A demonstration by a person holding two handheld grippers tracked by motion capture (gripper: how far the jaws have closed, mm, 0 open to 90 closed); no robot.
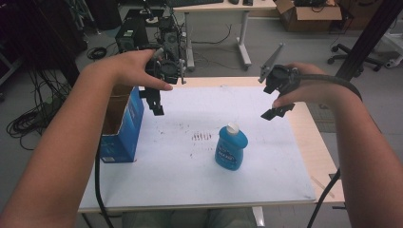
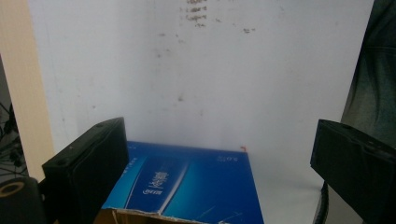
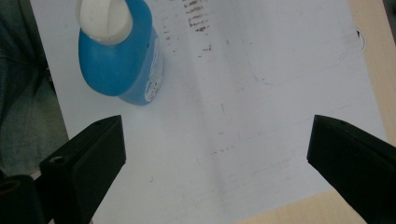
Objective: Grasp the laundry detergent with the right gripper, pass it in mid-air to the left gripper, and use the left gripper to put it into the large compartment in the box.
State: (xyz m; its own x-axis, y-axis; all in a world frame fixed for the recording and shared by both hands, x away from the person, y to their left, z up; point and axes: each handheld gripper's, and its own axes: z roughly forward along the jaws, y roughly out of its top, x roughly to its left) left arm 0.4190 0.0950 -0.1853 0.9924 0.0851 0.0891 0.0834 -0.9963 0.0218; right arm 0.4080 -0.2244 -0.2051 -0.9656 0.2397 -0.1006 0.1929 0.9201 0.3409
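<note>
Standing upright on the white sheet (image 1: pixel 190 175) that covers the wooden counter (image 1: pixel 316 142), a blue plastic bottle (image 1: pixel 231 147) shows a rounded, flattened body that narrows to a white cap, with a printed label on its face; its long axis runs straight up from the counter, cap uppermost. In the right gripper view the bottle (image 3: pixel 119 56) sits near the upper left, glossy and smooth, cap toward the camera. The sheet is matte, scuffed with small dark smudges near the bottle. At the counter's left edge stands an open cardboard box (image 1: pixel 121 126), rectangular, with glossy blue printed sides and a raw brown inside; in the left gripper view its blue side and torn brown rim (image 2: pixel 187 186) lie just below the jaws. The left gripper (image 1: pixel 157 102) hangs above the sheet beside the box, its black, blocky jaws spread wide and holding nothing. The right gripper (image 1: pixel 275 102) hovers above the counter's far right part, well apart from the bottle, its jaws likewise wide apart and empty.
</note>
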